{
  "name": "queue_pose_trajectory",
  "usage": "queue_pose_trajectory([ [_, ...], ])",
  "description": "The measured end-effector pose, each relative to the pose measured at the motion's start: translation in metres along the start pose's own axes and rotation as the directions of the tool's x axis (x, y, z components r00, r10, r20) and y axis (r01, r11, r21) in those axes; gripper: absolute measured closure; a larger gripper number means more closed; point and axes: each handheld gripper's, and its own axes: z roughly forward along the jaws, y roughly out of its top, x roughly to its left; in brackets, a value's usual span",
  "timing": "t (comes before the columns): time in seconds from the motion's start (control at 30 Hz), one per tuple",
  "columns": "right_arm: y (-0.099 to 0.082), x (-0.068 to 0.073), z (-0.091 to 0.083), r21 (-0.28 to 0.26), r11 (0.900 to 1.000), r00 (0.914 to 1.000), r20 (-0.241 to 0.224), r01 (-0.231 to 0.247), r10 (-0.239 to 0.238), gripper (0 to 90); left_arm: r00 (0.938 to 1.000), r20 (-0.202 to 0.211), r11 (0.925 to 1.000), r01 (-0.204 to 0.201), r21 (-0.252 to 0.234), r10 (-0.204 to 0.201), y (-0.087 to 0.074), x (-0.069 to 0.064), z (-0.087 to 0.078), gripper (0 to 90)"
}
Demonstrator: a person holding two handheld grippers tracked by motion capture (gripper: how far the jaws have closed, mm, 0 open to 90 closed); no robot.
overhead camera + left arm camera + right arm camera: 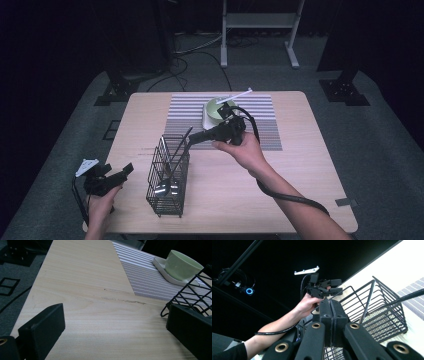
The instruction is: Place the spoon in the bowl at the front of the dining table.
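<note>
green cup [182,266] beyond wire basket [192,293]

The bench [82,290] is pale wood, matt and smooth with fine grain. The wire basket [168,176] is thin black metal rod; inside lies a glossy metal ladle [167,188]. The green cup [182,265] looks like smooth glazed ceramic. The striped placemat [147,277] looks woven.

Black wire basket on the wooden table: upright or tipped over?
Upright. The black wire basket stands on its base on the wooden table, open top facing up, with long-handled metal utensils leaning inside it.
</note>
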Motion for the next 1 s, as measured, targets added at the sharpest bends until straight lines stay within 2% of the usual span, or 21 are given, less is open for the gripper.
queue_pose_trajectory([
  [0.47, 0.008, 0.004, -0.019, -0.036, 0.9994, 1.0000, -0.009, -0.005, 0.004, 89.2, 1.0000, -0.002, 1.0000, 0.005, 0.003, -0.005, 0.000, 0.000, 0.001, 0.9],
  [1.0, 0.002, 0.002, -0.049, -0.073, 0.9968, 0.9994, 0.009, -0.032, 0.033, 89.2, 1.0000, -0.001, 1.0000, 0.000, 0.005, 0.000, 0.000, 0.000, 0.002, 1.0],
])
